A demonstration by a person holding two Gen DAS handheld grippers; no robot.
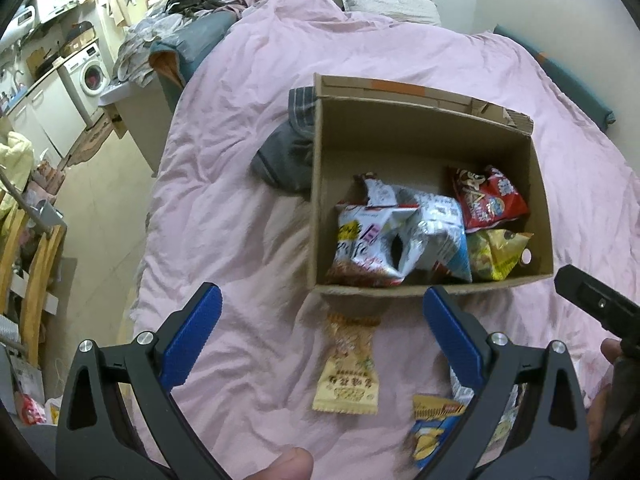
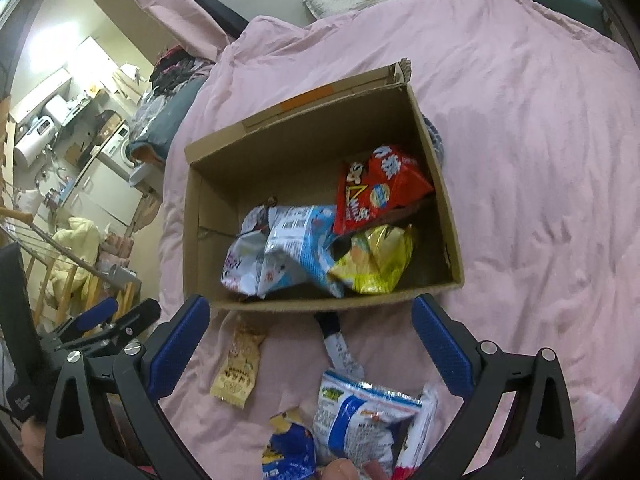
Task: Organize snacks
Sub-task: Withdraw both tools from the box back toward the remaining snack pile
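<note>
Left tongs (image 1: 322, 308): spread wide, nothing between the blue pads; hovering over the bedspread, pointed at the box's near wall, likely lined up to take a loose packet.
Right tongs (image 2: 310, 320): spread wide too, pinching nothing; aimed the same way, just short of the box.
Cardboard box (image 1: 320, 184): just ahead of both tongs, open top up, resting on the pink duvet (image 1: 240, 160); set within easy reach as the collecting place, by the look of it.
Already inside: a red bag (image 2: 380, 188) at the far right corner, a yellow bag (image 2: 376, 264) nearer on the right, two silver-and-blue bags (image 2: 280, 252) slumped left of centre; dropped loosely, not stacked, so room left at the far and left side.
Tan sachet (image 1: 348, 372): flat on the duvet between the left tongs' fingers, below the box wall; seemingly the nearest candidate for the left side.
Blue-and-white packet (image 2: 360, 412): low between the right tongs' fingers, close to the camera; beside it a dark blue-and-yellow bag (image 2: 288, 452), edge touching.
White strip packet (image 2: 340, 348): ahead of the right tongs, one end against the box's foot.
Progress, as a judgement: partway, several snacks boxed, at least four outside.
Risk: crinkly, puffed bags apt to slip from narrow pads; better gripped at a seam.
</note>
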